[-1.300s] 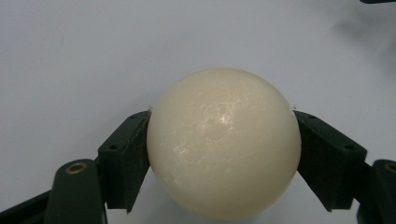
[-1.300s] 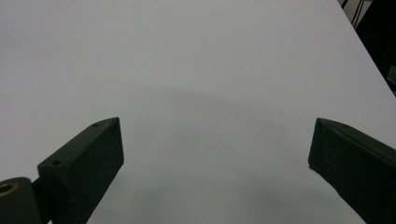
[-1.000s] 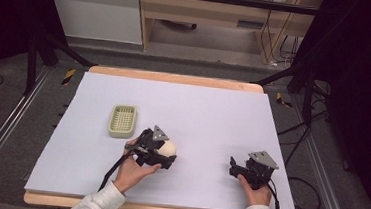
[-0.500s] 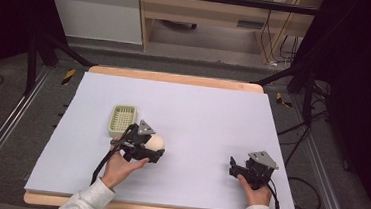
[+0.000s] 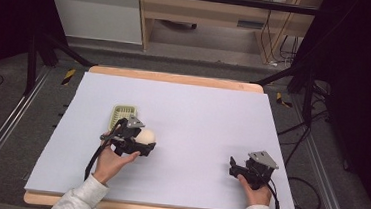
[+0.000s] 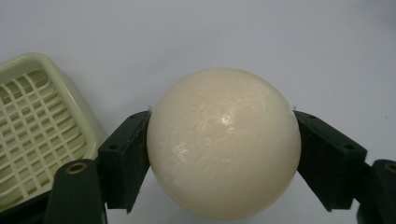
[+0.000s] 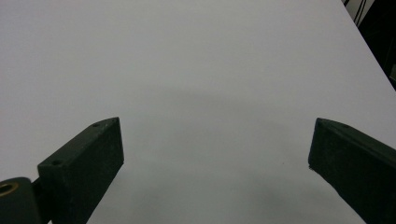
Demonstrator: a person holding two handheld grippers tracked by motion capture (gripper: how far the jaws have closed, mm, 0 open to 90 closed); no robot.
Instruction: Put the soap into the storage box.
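The left tongs [image 5: 144, 142] were clamped on a cream ball [image 6: 223, 142], held just beside the pale green basket [image 5: 121, 115] on the surface [image 5: 207, 116]. The right tongs [image 5: 233, 167], well apart from the basket, stood spread wide and held nothing.

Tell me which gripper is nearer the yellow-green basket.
Left. The left gripper, holding the cream ball, sits beside the basket; the right gripper rests far across the table.

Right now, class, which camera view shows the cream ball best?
The left gripper view: the ball is close and sharp, clamped between the left tongs, beside the basket. The high view shows the ball small and partly hidden by the tongs. The right gripper view looks at bare table.
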